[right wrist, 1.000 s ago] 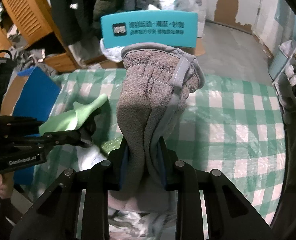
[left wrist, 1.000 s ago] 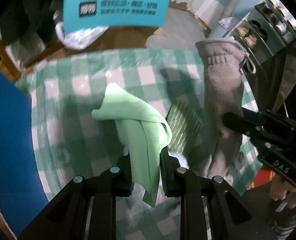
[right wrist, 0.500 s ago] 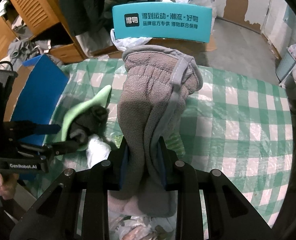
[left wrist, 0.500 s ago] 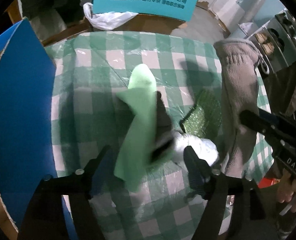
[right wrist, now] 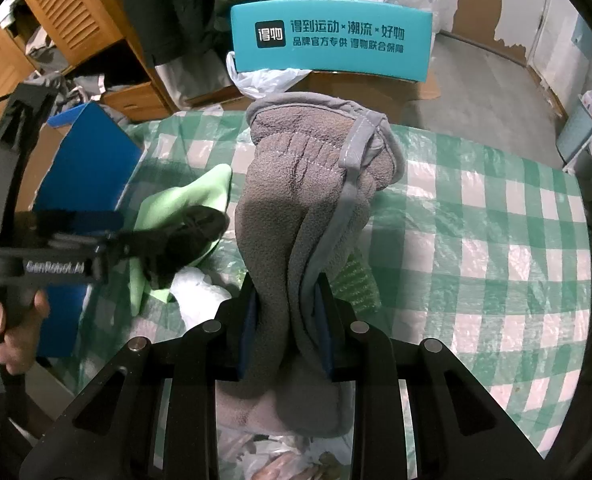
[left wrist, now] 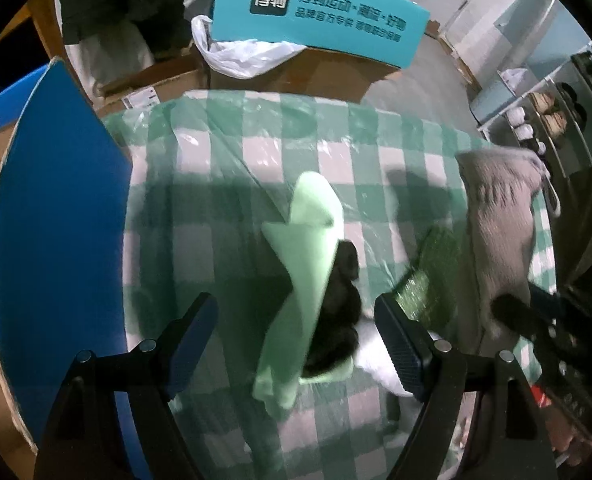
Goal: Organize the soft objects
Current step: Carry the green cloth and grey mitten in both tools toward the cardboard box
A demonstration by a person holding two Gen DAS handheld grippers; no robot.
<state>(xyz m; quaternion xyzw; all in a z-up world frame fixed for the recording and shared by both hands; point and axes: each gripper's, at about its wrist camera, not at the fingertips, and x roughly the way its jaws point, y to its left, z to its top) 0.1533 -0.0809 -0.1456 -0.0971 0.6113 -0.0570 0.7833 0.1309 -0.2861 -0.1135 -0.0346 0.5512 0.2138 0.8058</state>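
Right gripper [right wrist: 284,328] clamps the grey fleece glove [right wrist: 312,216]; its lower end is hidden. Left gripper [left wrist: 296,328] spread apart above the light-green microfibre cloth [left wrist: 300,280] on the green-checked desk [left wrist: 224,208], left of the glove, partly covering a blurred black item [left wrist: 340,304].

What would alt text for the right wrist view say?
The right tool is shut on a grey fleece glove held above a green checked tablecloth. At left, the open left tool hangs over a light green cloth.

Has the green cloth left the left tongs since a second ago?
Yes. The left tongs have opened and the green cloth has dropped onto the checked tablecloth.
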